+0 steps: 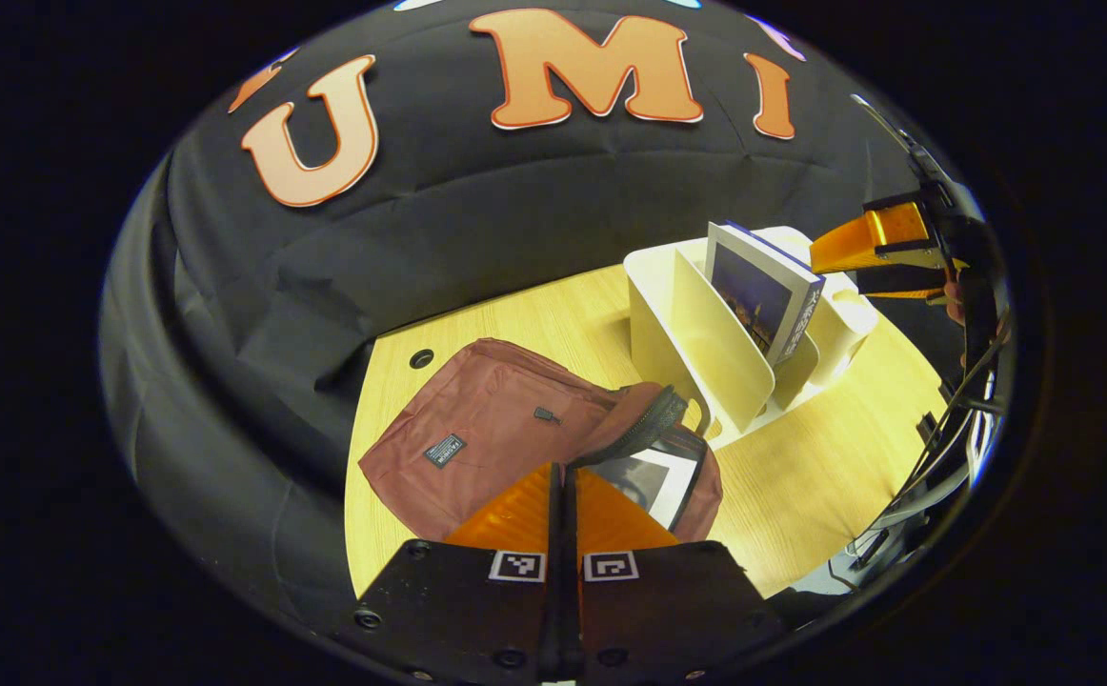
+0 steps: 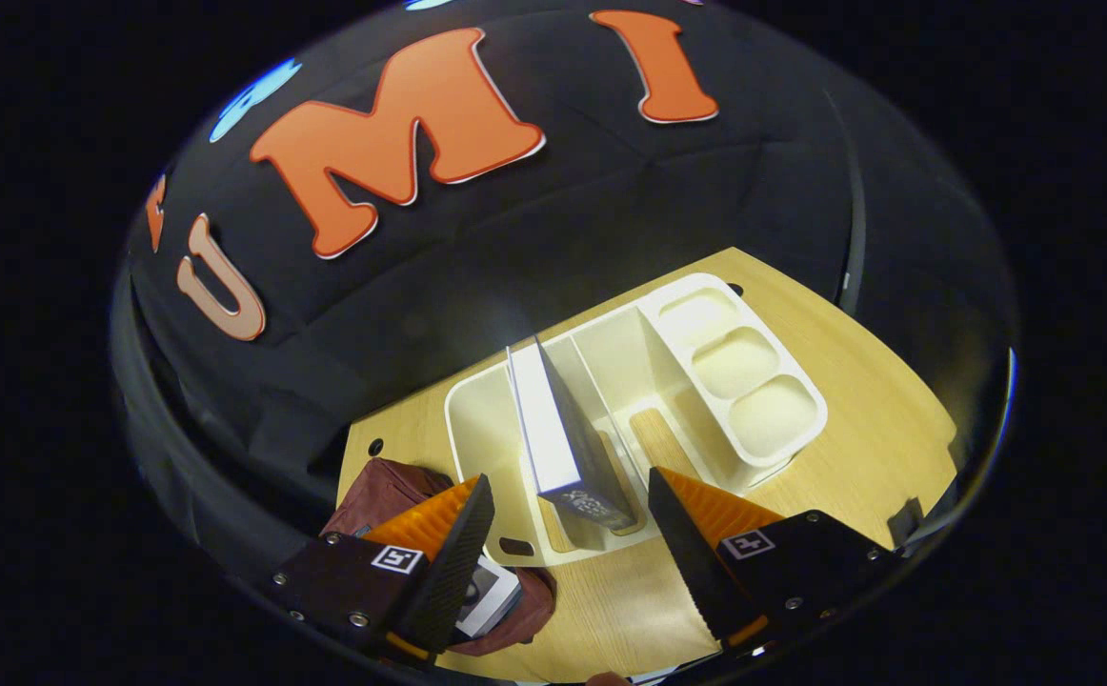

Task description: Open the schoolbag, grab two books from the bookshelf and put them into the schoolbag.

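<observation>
One book (image 1: 654,481): lies in your open bag (image 1: 487,429).
Shelf (image 2: 611,400): second book (image 2: 563,438) upright, spine towards you.
Left claw (image 1: 563,495): closed, empty.
Right claw (image 2: 573,534): open.

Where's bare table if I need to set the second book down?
Bare wood lies right of the white bookshelf, out to the table edge, and in front of it. It's crowded where the schoolbag meets the bookshelf's near corner.

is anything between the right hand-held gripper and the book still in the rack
Nothing visible. The right hand-held gripper is open, its fingers either side of the book leaning in the white rack, with open air between them.
</observation>
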Demonstrator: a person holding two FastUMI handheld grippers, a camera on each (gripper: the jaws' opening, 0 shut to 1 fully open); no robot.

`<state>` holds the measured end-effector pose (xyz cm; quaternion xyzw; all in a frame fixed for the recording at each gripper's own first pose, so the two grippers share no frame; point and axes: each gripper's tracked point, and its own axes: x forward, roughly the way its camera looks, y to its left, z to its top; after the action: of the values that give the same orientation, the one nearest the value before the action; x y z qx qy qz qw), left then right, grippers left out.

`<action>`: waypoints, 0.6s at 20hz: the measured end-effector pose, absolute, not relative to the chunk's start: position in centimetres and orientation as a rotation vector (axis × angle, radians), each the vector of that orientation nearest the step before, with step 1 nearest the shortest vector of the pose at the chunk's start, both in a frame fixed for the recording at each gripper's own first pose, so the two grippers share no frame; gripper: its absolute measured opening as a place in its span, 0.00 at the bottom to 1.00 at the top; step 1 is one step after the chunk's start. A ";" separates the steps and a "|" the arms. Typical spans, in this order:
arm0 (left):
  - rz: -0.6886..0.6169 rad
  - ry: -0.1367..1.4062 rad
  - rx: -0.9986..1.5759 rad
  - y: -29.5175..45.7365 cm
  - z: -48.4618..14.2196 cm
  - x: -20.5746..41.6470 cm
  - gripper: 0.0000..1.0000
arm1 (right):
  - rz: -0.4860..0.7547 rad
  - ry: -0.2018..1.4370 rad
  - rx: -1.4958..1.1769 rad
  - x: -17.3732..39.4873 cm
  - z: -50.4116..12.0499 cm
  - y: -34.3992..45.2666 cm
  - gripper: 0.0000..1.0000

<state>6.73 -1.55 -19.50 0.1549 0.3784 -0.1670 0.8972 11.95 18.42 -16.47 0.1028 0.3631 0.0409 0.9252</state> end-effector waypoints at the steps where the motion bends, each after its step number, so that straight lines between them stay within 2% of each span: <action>1: -0.336 0.785 0.309 -1.5 -19.4 6.9 0.01 | 0.098 0.758 0.178 12.7 -16.3 18.9 0.98; 7: -0.297 0.795 0.291 -1.1 -19.9 7.4 0.01 | 0.149 0.869 -0.026 16.1 -18.0 20.7 0.98; 12: -0.251 0.820 0.271 -0.6 -20.9 8.0 0.01 | 0.153 0.943 -0.058 17.9 -19.8 21.6 0.98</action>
<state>8.01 -0.63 -20.88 0.1309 0.3962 -0.1212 0.9007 17.93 21.60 -19.85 -0.0281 0.4537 0.0738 0.8876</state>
